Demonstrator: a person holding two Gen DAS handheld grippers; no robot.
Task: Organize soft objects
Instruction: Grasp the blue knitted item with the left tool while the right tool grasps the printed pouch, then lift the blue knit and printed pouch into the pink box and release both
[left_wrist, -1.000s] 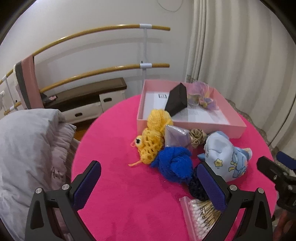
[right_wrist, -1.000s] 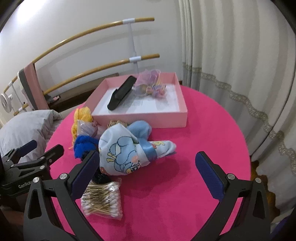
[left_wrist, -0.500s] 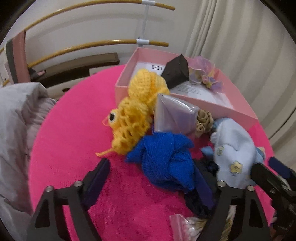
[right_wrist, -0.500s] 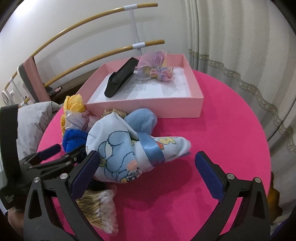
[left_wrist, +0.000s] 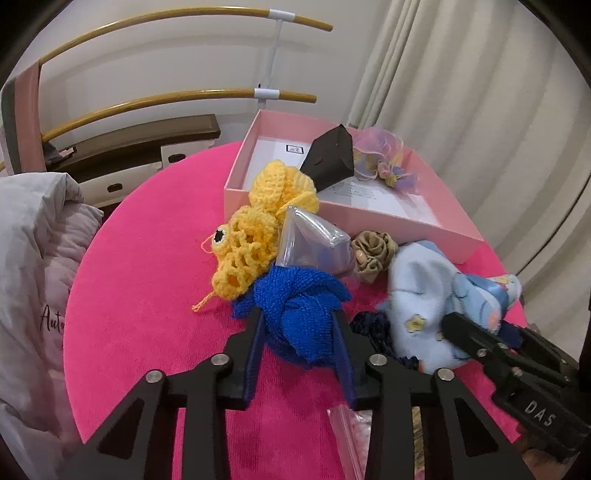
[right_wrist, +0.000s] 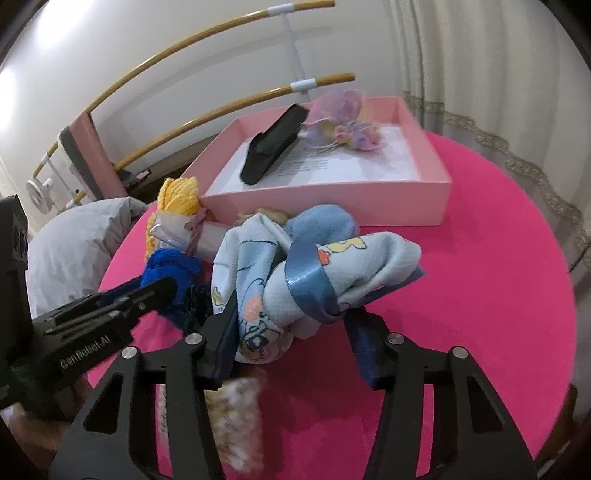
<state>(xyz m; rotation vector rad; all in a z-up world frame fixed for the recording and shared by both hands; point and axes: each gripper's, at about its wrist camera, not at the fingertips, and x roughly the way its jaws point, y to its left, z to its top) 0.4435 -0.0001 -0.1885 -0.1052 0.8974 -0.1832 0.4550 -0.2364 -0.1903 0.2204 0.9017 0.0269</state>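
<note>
While both grippers lean down over it, the round table (left_wrist: 140, 295) in its fuzzy hot-pink cloth carries everything. Beyond the tools, at the far edge, sits the shallow square pink cardboard box (right_wrist: 332, 192), holding a stiff black pouch (right_wrist: 275, 142) and a frilly pastel gauze scrunchie (right_wrist: 343, 122) on a printed white sheet.

Right between the fingers of the right gripper (right_wrist: 291, 325) lies the pale blue cartoon-print cloth bundle (right_wrist: 295, 266), soft and lumpy, cinched around its middle by a glossy blue satin ribbon (right_wrist: 310, 280). The jaws are closing; the near pad looks pressed into the fabric, while the bundle hides whether the far pad touches.

The left gripper (left_wrist: 299, 332) has the royal-blue knitted cloth (left_wrist: 295, 310), a ribbed, crumpled wad, between its fingers; its jaws are closing and both pads dent the knit.

Just beyond that wad rests the yellow crocheted toy (left_wrist: 255, 236) with open lacy stitches and one black-and-white eye, and beside it a shiny clear plastic packet (left_wrist: 314, 243). Past the packet, near the box wall, is a small beige fabric rosette (left_wrist: 373, 251). A dark navy lacy piece (left_wrist: 373, 328) peeks out between the two grippers. Nearest the handles lies a clear bag of cotton swabs (right_wrist: 236, 417), blurred.
</note>
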